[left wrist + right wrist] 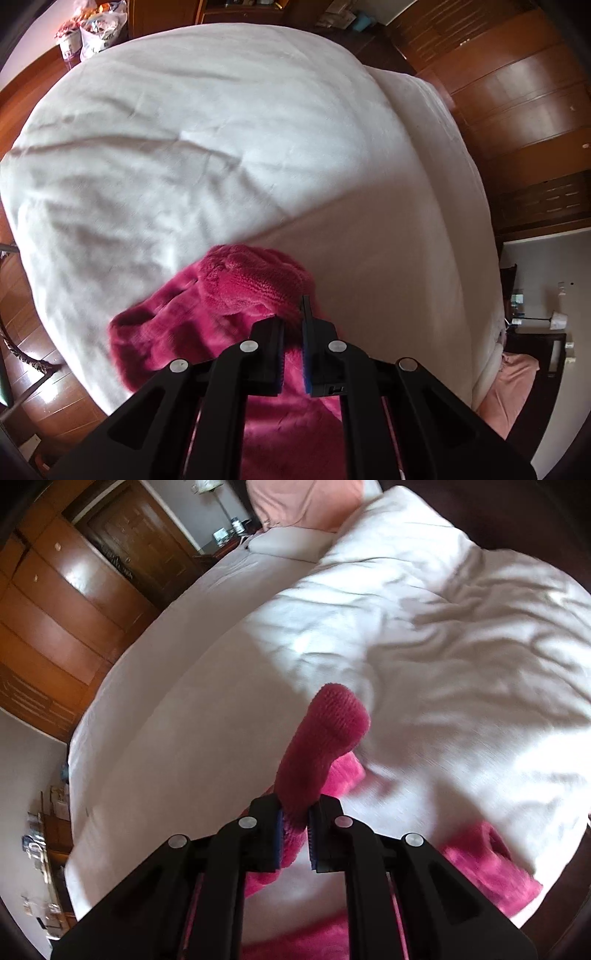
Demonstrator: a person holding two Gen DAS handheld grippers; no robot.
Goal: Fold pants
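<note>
Both grippers pinch fuzzy magenta pants (236, 295) above a white bed (221, 147). The left gripper (293, 343) clamps bunched fleece spilling toward 10 o'clock; the right gripper (295, 827) is closed on a ribbed cuff (332, 731) jutting toward 12 o'clock, with more fabric trailing at 4 o'clock. The thin, plush holds could slip, likely dropping a leg crooked and spoiling the fold.
</note>
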